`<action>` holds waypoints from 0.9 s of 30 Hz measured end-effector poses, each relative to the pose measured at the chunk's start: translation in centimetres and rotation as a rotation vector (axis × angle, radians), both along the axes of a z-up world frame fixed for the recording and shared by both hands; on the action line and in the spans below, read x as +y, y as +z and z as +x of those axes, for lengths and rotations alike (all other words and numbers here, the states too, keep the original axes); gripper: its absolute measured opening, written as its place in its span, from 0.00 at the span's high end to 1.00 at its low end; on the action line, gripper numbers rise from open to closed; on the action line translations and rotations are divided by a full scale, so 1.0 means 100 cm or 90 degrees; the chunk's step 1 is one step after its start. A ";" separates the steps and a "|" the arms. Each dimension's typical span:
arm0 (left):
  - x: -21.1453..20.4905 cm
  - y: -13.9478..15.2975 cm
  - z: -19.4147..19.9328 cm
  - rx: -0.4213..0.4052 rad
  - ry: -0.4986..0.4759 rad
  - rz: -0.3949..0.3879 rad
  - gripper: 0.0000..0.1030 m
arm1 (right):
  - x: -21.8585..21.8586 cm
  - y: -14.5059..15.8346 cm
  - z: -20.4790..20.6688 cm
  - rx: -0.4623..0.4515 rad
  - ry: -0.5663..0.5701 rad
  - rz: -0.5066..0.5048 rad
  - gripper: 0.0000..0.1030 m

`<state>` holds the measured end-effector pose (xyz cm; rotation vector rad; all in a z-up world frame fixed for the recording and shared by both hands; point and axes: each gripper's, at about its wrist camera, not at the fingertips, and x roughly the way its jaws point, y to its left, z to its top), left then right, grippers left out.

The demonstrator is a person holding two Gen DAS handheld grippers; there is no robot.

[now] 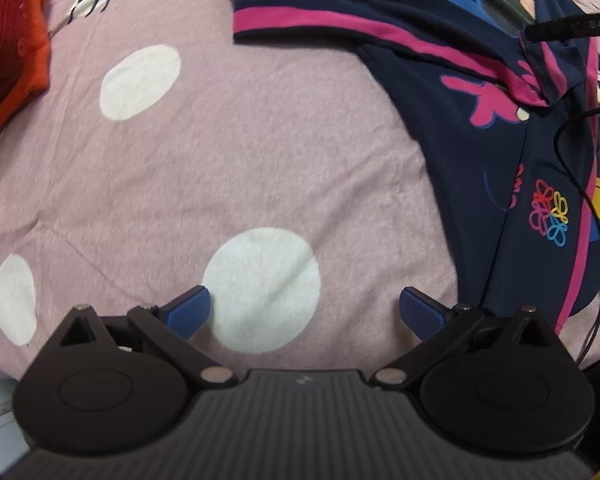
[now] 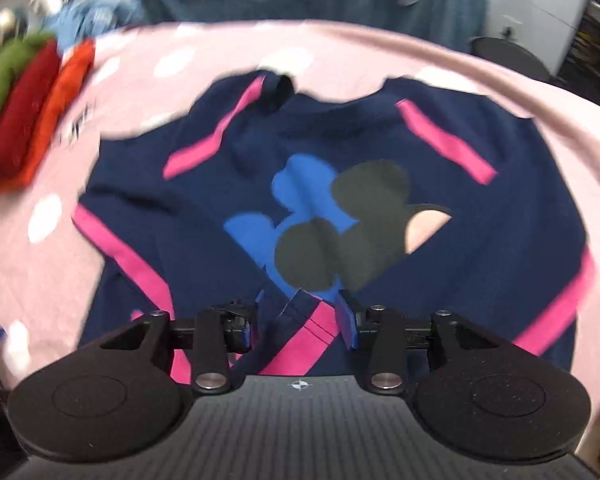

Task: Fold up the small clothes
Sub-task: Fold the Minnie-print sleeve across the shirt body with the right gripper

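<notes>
A small navy shirt (image 2: 204, 216) with pink stripes and a blue and black mouse-head print lies spread on the pink dotted bedsheet (image 2: 480, 64). It also shows in the left wrist view (image 1: 440, 120), at the upper right. My right gripper (image 2: 304, 320) is over the shirt's near part, its fingers partly closed around a raised fold of navy and pink cloth (image 2: 312, 328). My left gripper (image 1: 304, 312) is open and empty above the bare sheet (image 1: 260, 140), left of the shirt.
A stack of folded red, orange and green clothes (image 2: 24, 112) lies at the sheet's far left; its orange edge shows in the left wrist view (image 1: 12, 40). A black cable (image 1: 580, 184) runs over the shirt's right side. Furniture and bedding stand beyond the bed.
</notes>
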<state>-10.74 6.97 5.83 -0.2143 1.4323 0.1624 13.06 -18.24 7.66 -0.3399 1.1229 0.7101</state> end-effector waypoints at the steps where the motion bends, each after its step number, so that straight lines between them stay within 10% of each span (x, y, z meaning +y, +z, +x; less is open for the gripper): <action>1: -0.001 -0.001 0.000 0.002 0.000 0.004 0.00 | 0.002 -0.003 0.000 0.001 0.012 -0.017 0.46; 4: -0.005 -0.002 0.004 -0.004 -0.005 0.009 0.00 | 0.002 -0.005 -0.001 0.021 0.033 -0.032 0.91; 12: -0.010 0.003 0.036 -0.037 -0.032 0.026 0.00 | -0.066 0.062 -0.041 0.014 -0.041 0.078 0.93; 17: -0.011 -0.001 0.060 -0.040 -0.053 0.017 0.00 | -0.117 0.071 -0.086 0.037 -0.083 0.038 0.99; 22: -0.020 -0.001 0.077 -0.039 -0.085 0.011 0.00 | -0.145 0.047 -0.116 0.087 -0.165 0.013 0.77; 27: -0.037 0.002 0.083 -0.037 -0.124 0.028 0.00 | -0.146 0.042 -0.107 0.080 -0.293 0.117 0.48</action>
